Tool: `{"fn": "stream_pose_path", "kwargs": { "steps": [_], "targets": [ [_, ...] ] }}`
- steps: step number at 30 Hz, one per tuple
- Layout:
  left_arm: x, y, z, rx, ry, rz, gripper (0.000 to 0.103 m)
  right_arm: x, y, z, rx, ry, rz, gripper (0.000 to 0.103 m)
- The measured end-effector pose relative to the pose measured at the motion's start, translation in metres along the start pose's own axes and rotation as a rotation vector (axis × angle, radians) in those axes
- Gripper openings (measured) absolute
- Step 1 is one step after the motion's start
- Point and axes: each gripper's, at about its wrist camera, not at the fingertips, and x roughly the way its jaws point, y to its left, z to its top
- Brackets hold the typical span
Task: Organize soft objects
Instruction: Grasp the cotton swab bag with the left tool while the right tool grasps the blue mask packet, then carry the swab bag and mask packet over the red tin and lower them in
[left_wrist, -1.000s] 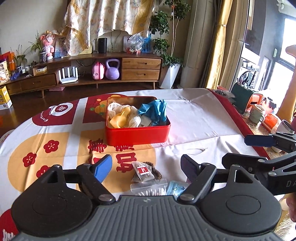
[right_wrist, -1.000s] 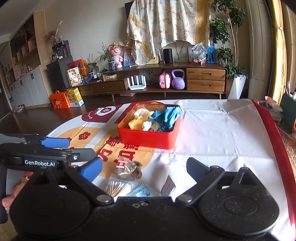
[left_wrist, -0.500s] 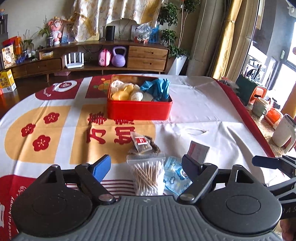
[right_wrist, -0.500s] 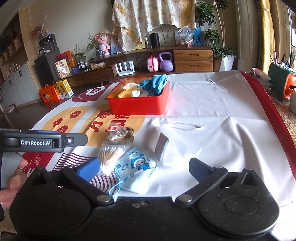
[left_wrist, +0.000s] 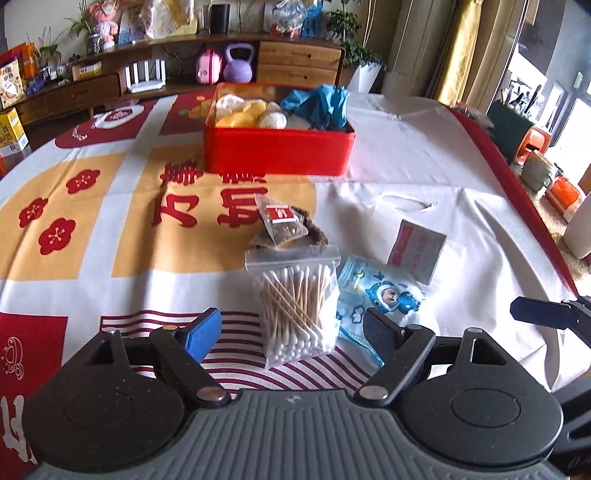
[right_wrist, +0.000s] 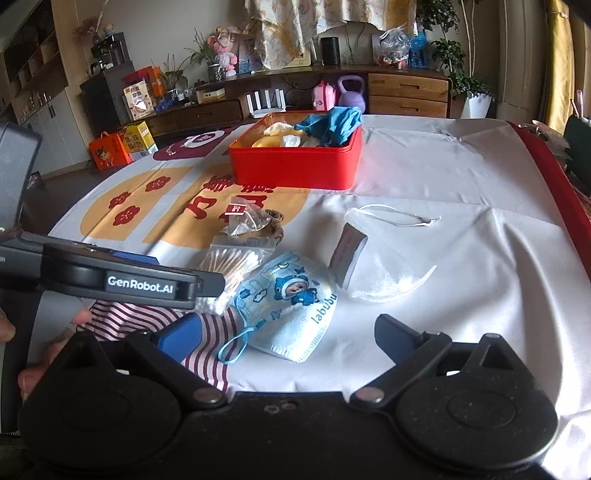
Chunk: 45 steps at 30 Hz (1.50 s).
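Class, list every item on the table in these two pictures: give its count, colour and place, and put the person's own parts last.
Tin: one, red, far centre, holding soft items.
Glove: one, blue, in tin.
Tea bag: one, clear, before tin.
Swabs: one bag, white-tipped, near centre.
Kid's mask: one, blue cartoon print, right of swabs.
White mask: one, right of kid's mask.
Packet: one, red-white, beyond kid's mask.
Left tool: open.
Right tool: open.
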Motion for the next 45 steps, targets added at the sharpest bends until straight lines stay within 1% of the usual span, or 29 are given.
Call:
{"fn": "stream_pose_path", "kwargs": {
  "steps": [6,10,13,15,18,23,25,26,27,28,29,31,33,34,35,36,37,39,40,42,45],
  "targets": [
    [0.026,0.001,0.005,-0.014,0.054,0.009,0.084,0.023,0.009,0.002,-0.048,0.048,0.025,0.096],
    [0.040,0.003,0.009,-0.024,0.071,0.018,0.084,0.039,0.011,0.005,-0.067,0.074,0.025,0.094],
    [0.048,0.005,0.010,-0.022,0.077,0.026,0.084,0.048,0.010,0.006,-0.069,0.091,0.029,0.091],
    [0.050,0.004,0.010,-0.008,0.064,0.039,0.084,0.054,0.008,0.006,-0.073,0.101,0.024,0.088],
    [0.052,0.002,0.011,0.005,0.055,0.048,0.084,0.060,0.008,0.006,-0.079,0.106,0.012,0.081],
    [0.053,-0.001,0.009,0.030,0.038,0.058,0.083,0.068,0.011,0.004,-0.111,0.117,-0.012,0.074],
    [0.052,-0.002,0.008,0.037,0.028,0.060,0.079,0.069,0.013,0.002,-0.127,0.118,-0.031,0.069],
    [0.052,-0.002,0.007,0.042,0.025,0.059,0.075,0.070,0.013,0.002,-0.129,0.120,-0.035,0.068],
    [0.051,-0.003,0.007,0.046,0.024,0.060,0.073,0.070,0.013,0.001,-0.128,0.122,-0.037,0.065],
    [0.051,-0.004,0.007,0.049,0.022,0.061,0.068,0.070,0.013,0.000,-0.128,0.121,-0.037,0.063],
    [0.050,-0.004,0.007,0.051,0.020,0.061,0.063,0.070,0.013,0.000,-0.130,0.118,-0.038,0.060],
    [0.050,-0.005,0.007,0.055,0.019,0.064,0.060,0.069,0.015,-0.001,-0.140,0.115,-0.038,0.054],
    [0.049,-0.005,0.006,0.058,0.016,0.069,0.053,0.068,0.017,-0.001,-0.148,0.109,-0.036,0.046],
    [0.048,-0.005,0.006,0.055,0.016,0.069,0.049,0.068,0.017,-0.001,-0.145,0.108,-0.033,0.043],
    [0.047,-0.005,0.006,0.051,0.017,0.069,0.047,0.067,0.017,-0.001,-0.141,0.108,-0.030,0.039],
    [0.047,-0.004,0.006,0.048,0.019,0.069,0.046,0.067,0.017,-0.001,-0.139,0.107,-0.029,0.035],
    [0.046,-0.003,0.006,0.044,0.020,0.069,0.044,0.066,0.017,0.000,-0.137,0.107,-0.027,0.033],
    [0.045,-0.002,0.006,0.036,0.022,0.069,0.042,0.064,0.017,0.000,-0.134,0.100,-0.026,0.026],
    [0.044,-0.001,0.006,0.034,0.022,0.071,0.040,0.062,0.017,0.000,-0.130,0.095,-0.028,0.025],
    [0.043,0.000,0.005,0.031,0.022,0.078,0.039,0.059,0.016,0.001,-0.118,0.085,-0.023,0.018],
    [0.040,0.001,0.005,0.025,0.022,0.080,0.037,0.053,0.013,0.003,-0.099,0.073,-0.018,0.012]
  ]
}}
